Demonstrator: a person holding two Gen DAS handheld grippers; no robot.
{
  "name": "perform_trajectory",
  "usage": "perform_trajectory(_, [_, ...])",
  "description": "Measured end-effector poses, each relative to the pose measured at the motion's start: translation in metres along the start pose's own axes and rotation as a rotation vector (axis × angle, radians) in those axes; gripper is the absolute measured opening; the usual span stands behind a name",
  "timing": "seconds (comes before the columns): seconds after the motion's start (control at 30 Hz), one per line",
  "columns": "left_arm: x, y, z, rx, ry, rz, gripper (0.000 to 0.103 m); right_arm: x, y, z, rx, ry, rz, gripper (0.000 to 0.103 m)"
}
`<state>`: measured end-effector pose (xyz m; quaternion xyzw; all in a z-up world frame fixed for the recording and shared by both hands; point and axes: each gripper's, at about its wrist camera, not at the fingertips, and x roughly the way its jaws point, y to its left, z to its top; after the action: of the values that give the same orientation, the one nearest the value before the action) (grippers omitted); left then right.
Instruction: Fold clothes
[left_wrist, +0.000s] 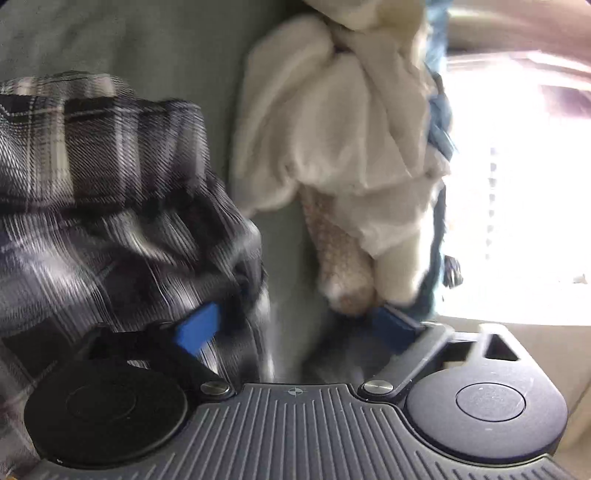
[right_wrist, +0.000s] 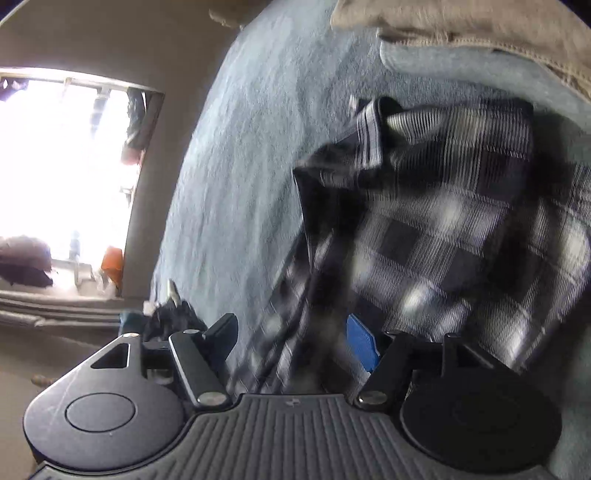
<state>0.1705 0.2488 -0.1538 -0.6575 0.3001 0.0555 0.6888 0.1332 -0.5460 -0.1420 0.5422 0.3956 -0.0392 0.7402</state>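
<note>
Dark grey-white plaid flannel garment (right_wrist: 443, 221) bunched on grey-blue fleece bed cover (right_wrist: 240, 166), beside cream white fabric heap (left_wrist: 332, 129).

Left tool (left_wrist: 295, 328) spread wide; grip on plaid: cannot tell.

Right tool (right_wrist: 295, 339) spread, plaid between jaws, unclamped.

Risk: motion blur, loose cloth slips, fold skews; left tool near heap may snag it.

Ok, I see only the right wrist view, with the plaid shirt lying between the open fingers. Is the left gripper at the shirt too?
Observer: Yes. The left gripper is open, and one blue pad is at the edge of the plaid shirt.
Operator: Is anything else near it?
Observer: A pile of white clothes lies beside the shirt, close to the other pad.
Operator: Does the pile touch the shirt?
Observer: It seems not. A strip of the cover shows between them.
</note>
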Motion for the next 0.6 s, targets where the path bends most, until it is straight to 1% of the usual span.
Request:
perform_trajectory(0.1, [-0.018, -0.009, -0.017, 0.098, 0.042, 0.015, 0.101, 0.006, 0.006, -0.034, -0.063, 0.075, -0.012, 0.069])
perform_trajectory(0.27, [-0.047, -0.024, -0.046, 0.260, 0.111, 0.041, 0.101, 0.015, 0.018, -0.086, -0.134, 0.217, 0.097, 0.070])
perform_trajectory(0.37, [-0.066, -0.030, -0.062, 0.354, 0.144, 0.057, 0.101, 0.022, 0.027, -0.115, -0.203, 0.313, 0.134, 0.072])
perform_trajectory(0.43, [-0.089, -0.019, -0.071, 0.386, 0.102, 0.082, 0.101, 0.028, 0.032, -0.132, -0.238, 0.376, 0.142, 0.073])
perform_trajectory(0.5, [-0.111, -0.001, -0.076, 0.404, 0.041, 0.118, 0.101, 0.034, 0.032, -0.150, -0.245, 0.434, 0.161, 0.073])
perform_trajectory(0.6, [-0.132, 0.026, -0.079, 0.429, -0.063, 0.206, 0.101, 0.043, 0.029, -0.176, -0.244, 0.513, 0.188, 0.073])
